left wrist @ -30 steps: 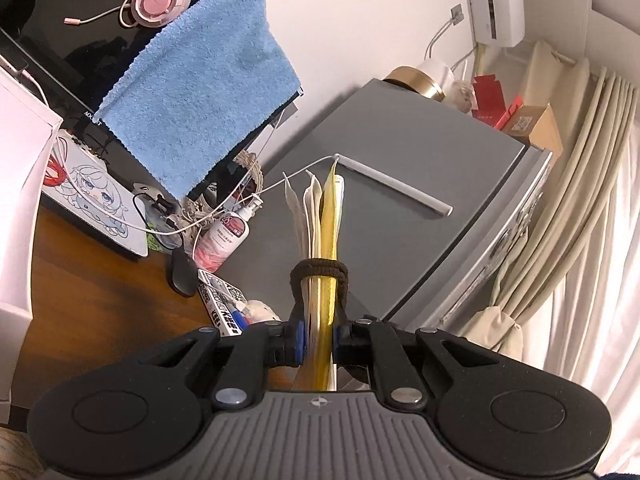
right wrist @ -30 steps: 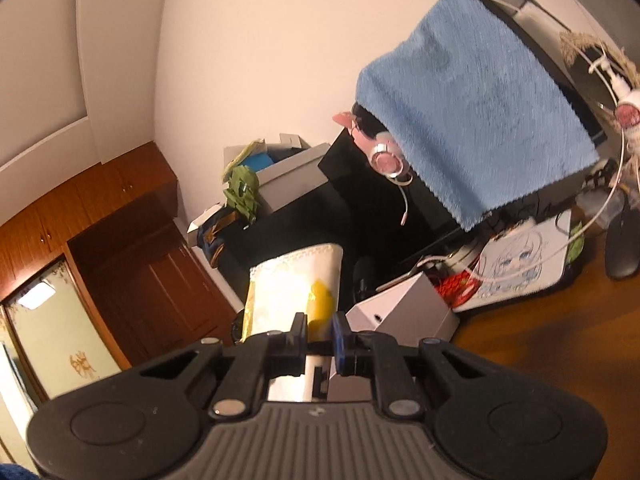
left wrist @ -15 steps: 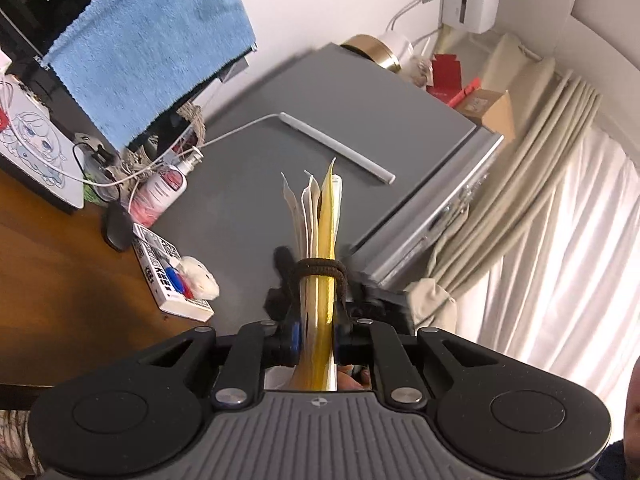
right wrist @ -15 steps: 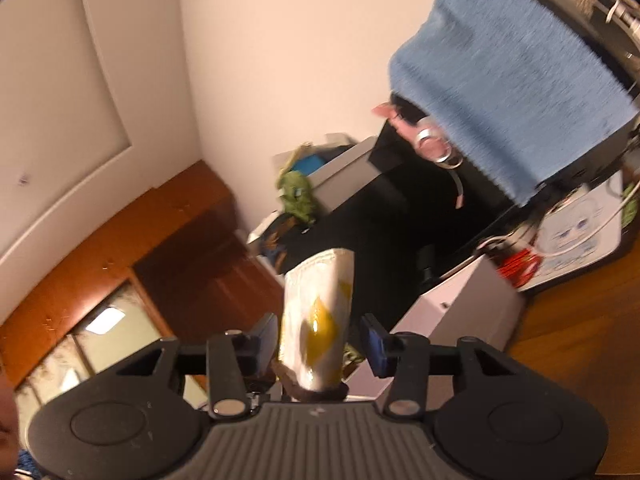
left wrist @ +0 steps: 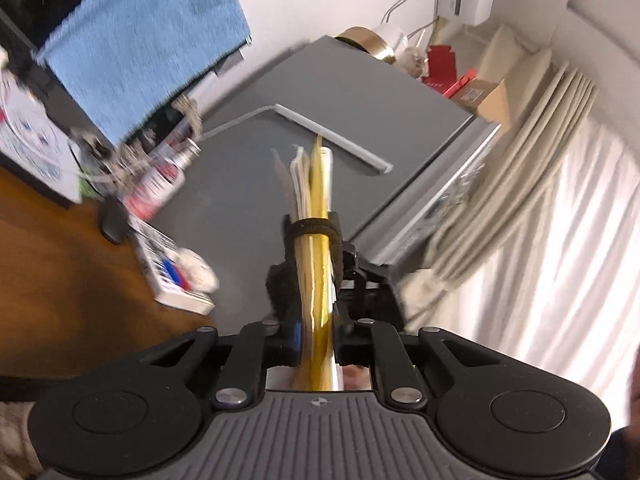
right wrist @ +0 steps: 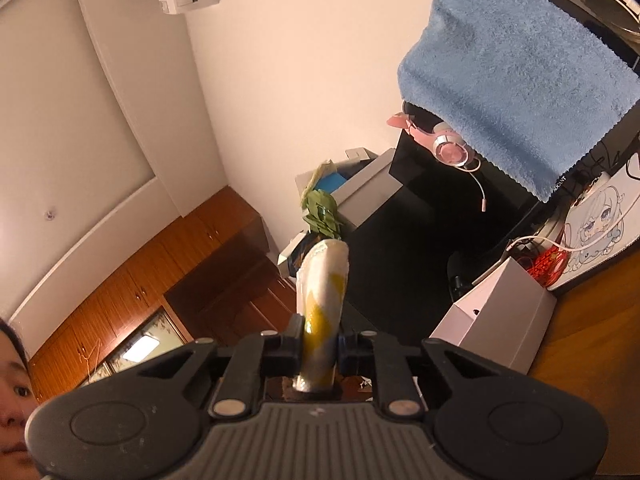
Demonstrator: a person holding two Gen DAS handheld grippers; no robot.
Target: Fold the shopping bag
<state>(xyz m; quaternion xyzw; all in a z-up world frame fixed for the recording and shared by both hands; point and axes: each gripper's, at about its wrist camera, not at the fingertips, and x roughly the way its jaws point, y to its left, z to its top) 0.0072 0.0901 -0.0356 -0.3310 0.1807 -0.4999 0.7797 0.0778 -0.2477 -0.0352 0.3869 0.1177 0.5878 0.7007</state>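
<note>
Left gripper [left wrist: 316,346]: jaws clamped on the folded shopping bag [left wrist: 314,216], a flat cream-and-yellow bundle standing edge-on at the frame centre, pointing toward 12 o'clock. A dark elastic band [left wrist: 312,227] wraps the bundle just above the jaws. Behind it, a grey cabinet [left wrist: 340,96]; a blue towel [left wrist: 144,44] at 10 o'clock; a wooden desk [left wrist: 60,280] at 8 o'clock; white curtains [left wrist: 540,240] at 3 o'clock. The left view is motion-blurred. Right gripper [right wrist: 319,347]: jaws closed against the other end of the bag, whose rounded cream-and-yellow fold rises toward 12 o'clock. The towel hangs at 2 o'clock with a pink headset [right wrist: 448,146] beneath it; a white box [right wrist: 500,308] sits at 3 o'clock on the desk.
</note>
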